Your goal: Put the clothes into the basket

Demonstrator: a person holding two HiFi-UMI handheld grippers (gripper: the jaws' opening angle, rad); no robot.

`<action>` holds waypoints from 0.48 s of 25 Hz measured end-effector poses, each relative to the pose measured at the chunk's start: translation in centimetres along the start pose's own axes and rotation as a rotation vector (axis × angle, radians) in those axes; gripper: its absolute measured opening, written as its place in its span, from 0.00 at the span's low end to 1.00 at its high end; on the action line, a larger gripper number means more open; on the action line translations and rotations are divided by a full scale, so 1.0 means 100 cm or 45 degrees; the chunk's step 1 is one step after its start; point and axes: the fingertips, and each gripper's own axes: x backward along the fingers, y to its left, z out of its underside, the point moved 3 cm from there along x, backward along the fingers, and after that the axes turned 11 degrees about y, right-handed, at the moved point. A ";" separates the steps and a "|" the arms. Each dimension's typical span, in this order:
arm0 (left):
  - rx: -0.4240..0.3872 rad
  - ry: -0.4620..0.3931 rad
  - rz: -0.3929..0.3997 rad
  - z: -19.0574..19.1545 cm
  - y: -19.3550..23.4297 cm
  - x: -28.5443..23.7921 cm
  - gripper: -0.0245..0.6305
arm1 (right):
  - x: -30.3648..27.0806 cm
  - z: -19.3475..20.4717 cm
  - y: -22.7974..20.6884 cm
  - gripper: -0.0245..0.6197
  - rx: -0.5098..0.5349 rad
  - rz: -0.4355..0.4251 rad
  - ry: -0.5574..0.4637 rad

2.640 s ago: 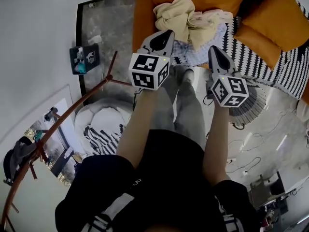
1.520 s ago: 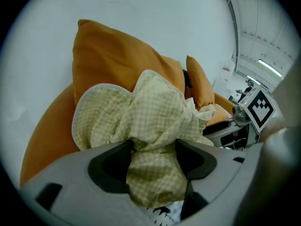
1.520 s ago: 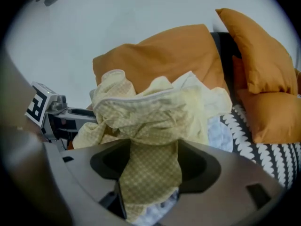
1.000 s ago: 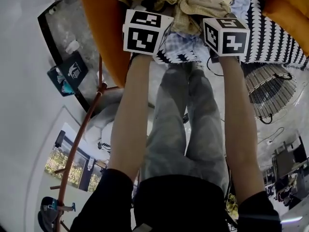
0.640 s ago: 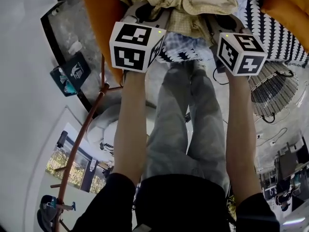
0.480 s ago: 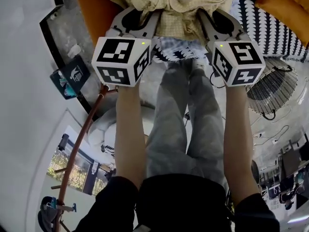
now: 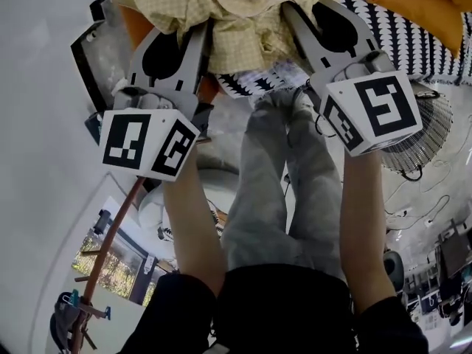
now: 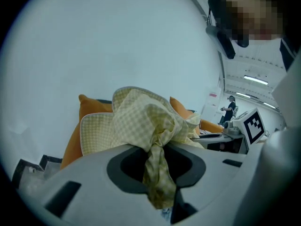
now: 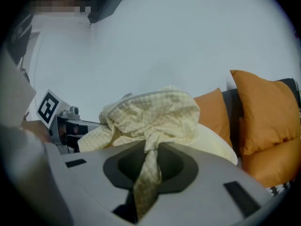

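The yellow checked garment [image 7: 243, 13] is held up in front of the orange cushions [image 9: 263, 112]. It is bunched, and its long axis runs across from one claw to the other, with loose folds spilling away from the person. The left claw [image 8: 157, 178] is clenched on a twisted strand of it, and the right claw [image 9: 146, 173] pinches another. The left forearm [image 7: 188, 220] and right forearm [image 7: 361, 220] reach forward side by side, with the claws angled slightly inward. The basket [image 7: 435, 124] sits low to the right, well apart.

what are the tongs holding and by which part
The yellow checked garment: the left tongs and right tongs, both having just closed, each pinch a bunched fold of it, one on either side.
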 end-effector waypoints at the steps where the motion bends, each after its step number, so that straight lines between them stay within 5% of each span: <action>1: -0.003 -0.031 -0.006 -0.009 -0.005 0.005 0.18 | 0.006 -0.011 0.000 0.14 -0.013 -0.032 -0.046; 7: -0.068 -0.165 0.055 -0.065 -0.053 0.004 0.18 | 0.065 -0.081 -0.027 0.14 0.003 -0.056 -0.259; 12: -0.117 -0.196 0.190 -0.084 -0.111 -0.024 0.18 | 0.126 -0.085 -0.061 0.13 -0.058 0.010 -0.368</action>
